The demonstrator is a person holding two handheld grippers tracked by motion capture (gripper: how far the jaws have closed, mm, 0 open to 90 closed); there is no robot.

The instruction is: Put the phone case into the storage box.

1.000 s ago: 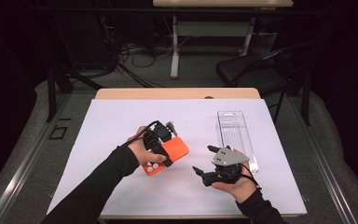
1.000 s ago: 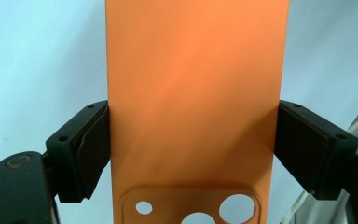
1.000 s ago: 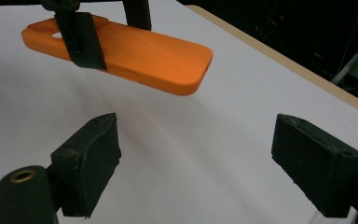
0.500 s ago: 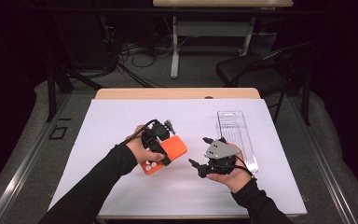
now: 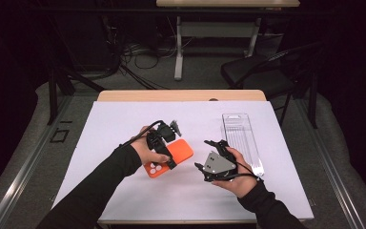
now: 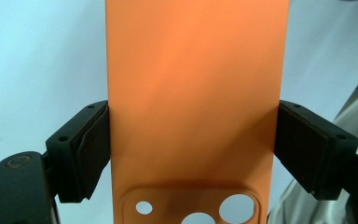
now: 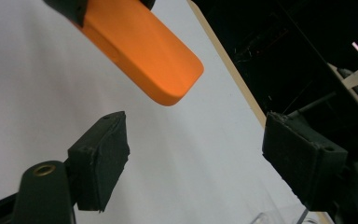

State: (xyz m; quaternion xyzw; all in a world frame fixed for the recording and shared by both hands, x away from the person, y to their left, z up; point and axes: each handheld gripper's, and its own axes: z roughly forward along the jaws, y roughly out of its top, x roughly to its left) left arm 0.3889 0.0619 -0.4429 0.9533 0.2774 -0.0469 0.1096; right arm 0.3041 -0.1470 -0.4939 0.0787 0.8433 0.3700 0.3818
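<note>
An orange phone case (image 5: 178,151) with camera holes near my hand is held a little above the white table. My left gripper (image 5: 164,143) is shut on it. In the left gripper view both pads press on the long edges of the case (image 6: 196,70), at my left gripper (image 6: 193,144). My right gripper (image 5: 205,153) is just right of the case and points at its rounded end. In the right gripper view the case end (image 7: 144,51) hangs ahead of my right gripper (image 7: 200,154). Its jaws have just been closing, stand open, and have nothing between them.
A long clear plastic box (image 5: 240,138) lies on the white table cover (image 5: 124,124) right of my right hand. Beyond the table's far wooden edge (image 5: 181,95) stand a dark chair (image 5: 262,76) and a desk leg (image 5: 178,52) among cables.
My right gripper has moved left toward the orange case and its jaws have narrowed a little. The left hand and the case have kept still.
</note>
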